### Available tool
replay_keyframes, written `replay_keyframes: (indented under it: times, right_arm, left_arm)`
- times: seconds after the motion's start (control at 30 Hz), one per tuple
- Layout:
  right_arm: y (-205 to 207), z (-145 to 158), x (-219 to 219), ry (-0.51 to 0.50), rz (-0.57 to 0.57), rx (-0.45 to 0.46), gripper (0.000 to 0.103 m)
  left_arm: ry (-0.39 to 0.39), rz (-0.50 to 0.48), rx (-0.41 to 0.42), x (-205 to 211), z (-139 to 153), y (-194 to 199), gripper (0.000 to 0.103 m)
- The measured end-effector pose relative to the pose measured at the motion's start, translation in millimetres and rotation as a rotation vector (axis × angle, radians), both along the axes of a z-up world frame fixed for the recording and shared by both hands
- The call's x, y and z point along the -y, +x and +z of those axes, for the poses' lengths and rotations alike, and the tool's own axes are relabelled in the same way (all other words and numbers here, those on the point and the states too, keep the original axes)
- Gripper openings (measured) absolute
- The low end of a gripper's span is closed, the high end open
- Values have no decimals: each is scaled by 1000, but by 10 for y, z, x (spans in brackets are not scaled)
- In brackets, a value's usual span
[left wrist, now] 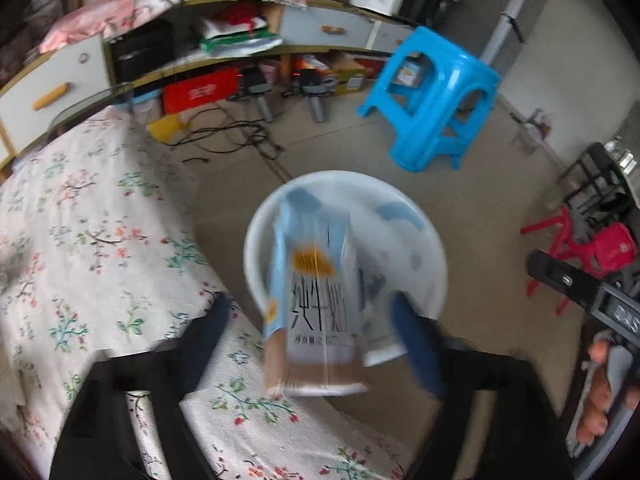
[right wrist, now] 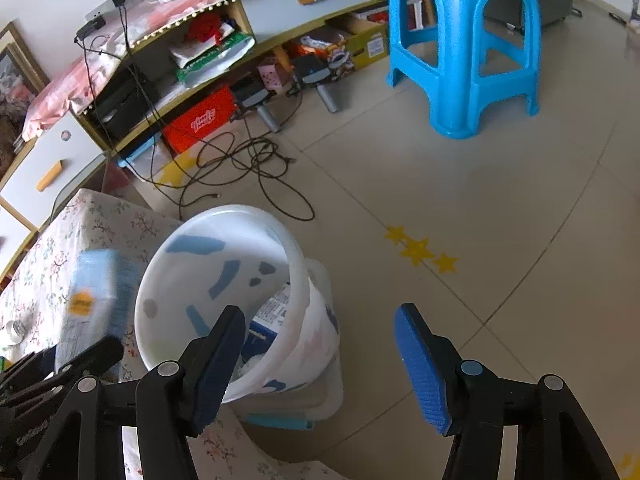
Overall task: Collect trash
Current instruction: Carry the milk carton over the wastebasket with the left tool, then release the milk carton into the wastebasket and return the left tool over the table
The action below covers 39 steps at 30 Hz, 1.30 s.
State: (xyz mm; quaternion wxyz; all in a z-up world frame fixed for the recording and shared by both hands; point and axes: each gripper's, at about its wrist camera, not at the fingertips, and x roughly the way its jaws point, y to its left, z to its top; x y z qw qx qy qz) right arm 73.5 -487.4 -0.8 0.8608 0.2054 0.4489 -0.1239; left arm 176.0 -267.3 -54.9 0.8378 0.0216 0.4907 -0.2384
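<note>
A light blue milk carton (left wrist: 316,300) hangs blurred between the fingers of my left gripper (left wrist: 316,340), over the white trash bucket (left wrist: 432,248). The left jaws stand wide apart and do not touch the carton. In the right wrist view the carton (right wrist: 94,300) is just left of the bucket (right wrist: 296,248), above the floral tablecloth. The bucket holds a blue-and-white box (right wrist: 272,312) and other scraps. My right gripper (right wrist: 320,344) is open and empty, close above the bucket's near rim.
The floral-cloth table (left wrist: 80,240) lies to the left. A blue plastic stool (right wrist: 464,52) stands on the tiled floor beyond. Black cables (right wrist: 248,164) lie before a low cabinet (right wrist: 280,12). Red stools (left wrist: 580,248) are at the right.
</note>
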Motion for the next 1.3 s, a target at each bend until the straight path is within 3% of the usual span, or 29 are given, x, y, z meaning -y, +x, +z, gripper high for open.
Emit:
replay_keyframes:
  times: [0.5,1.07,1.3]
  right_arm:
    - [70,60,-200,-27,31,6,76]
    - [289,108,-1083,-129,202,-22,86]
    - [343,103,-1542,-113,281,-25,89]
  left_arm:
    - [10,31,21,-449,125,-223,103]
    - [40,212,67,-2044,408,-714,103]
    - [53,292,64,-2696,427,-885,103]
